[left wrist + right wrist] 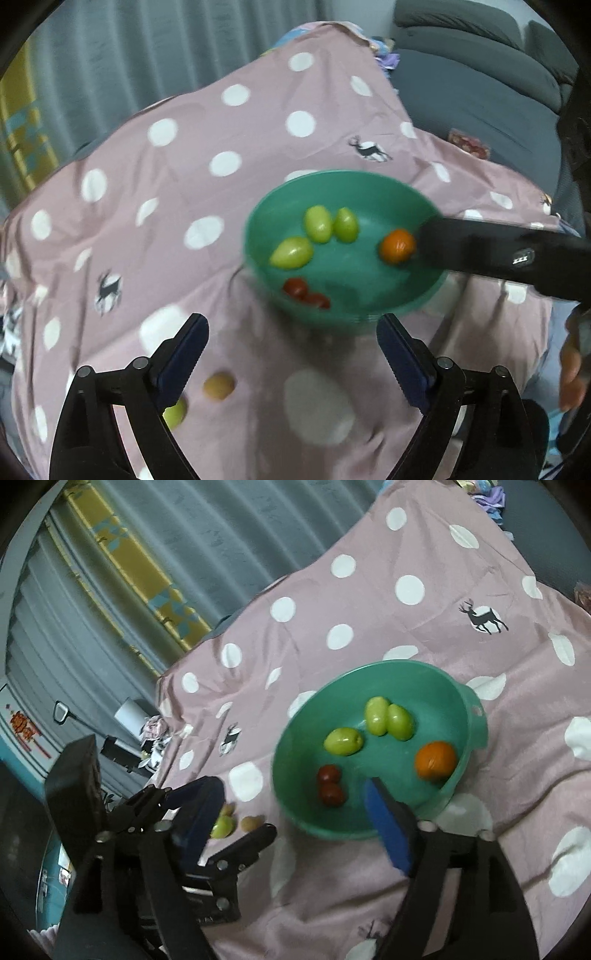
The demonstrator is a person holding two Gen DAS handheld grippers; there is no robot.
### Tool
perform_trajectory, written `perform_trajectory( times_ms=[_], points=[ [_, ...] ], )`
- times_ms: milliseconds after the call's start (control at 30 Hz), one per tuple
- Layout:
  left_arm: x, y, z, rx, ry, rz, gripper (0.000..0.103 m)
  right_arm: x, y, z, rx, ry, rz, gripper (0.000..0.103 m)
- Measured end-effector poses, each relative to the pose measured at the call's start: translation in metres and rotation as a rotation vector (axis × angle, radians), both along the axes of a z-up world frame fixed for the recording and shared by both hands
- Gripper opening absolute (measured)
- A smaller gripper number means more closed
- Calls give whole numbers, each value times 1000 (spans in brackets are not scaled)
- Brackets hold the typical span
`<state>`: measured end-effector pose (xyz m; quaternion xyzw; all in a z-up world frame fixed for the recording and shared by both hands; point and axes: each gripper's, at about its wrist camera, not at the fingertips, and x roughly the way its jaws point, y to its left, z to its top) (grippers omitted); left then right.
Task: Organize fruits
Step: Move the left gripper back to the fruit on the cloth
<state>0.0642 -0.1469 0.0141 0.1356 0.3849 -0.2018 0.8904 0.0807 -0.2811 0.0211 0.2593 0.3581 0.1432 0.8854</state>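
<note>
A green bowl point(354, 306) point(469, 716) sits on the pink dotted cloth. It holds three green fruits point(317, 223) point(376, 714), two red ones point(295, 288) point(330, 786) and an orange one point(397, 245) point(436, 760). My left gripper point(291, 347) is open and empty, just short of the bowl's near rim; it also shows in the right wrist view point(221, 816). On the cloth by its left finger lie a yellowish fruit point(218, 386) point(251, 823) and a green fruit point(175, 413) point(223, 827). My right gripper point(295, 801) is open and empty above the bowl's near side; its finger point(480, 251) reaches over the bowl beside the orange fruit.
The pink cloth point(221, 122) point(443, 554) with white dots covers the table. A grey sofa point(480, 74) stands at the back right. Grey curtains point(110, 590) hang behind. Clutter lies past the table's left edge point(147, 734).
</note>
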Motion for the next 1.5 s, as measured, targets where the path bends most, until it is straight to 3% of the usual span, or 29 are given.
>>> perform_trajectory(
  times_ms=[200, 267, 500, 900, 1200, 1500],
  points=[
    [-24, 35, 3, 18, -46, 74, 94, -23, 21, 13, -48, -56, 64, 94],
    [-32, 47, 6, 19, -70, 104, 102, -28, 28, 16, -71, -67, 77, 94],
    [-56, 73, 18, 8, -132, 167, 102, -36, 47, 24, -87, -75, 112, 94],
    [-73, 98, 21, 9, -162, 213, 102, -40, 75, 30, -106, -59, 155, 94],
    [-71, 120, 8, -29, -109, 232, 102, -31, 100, 25, -130, -27, 195, 94],
    [-68, 161, -22, -181, 45, 183, 102, -17, 123, 3, -149, 55, 246, 94]
  ],
)
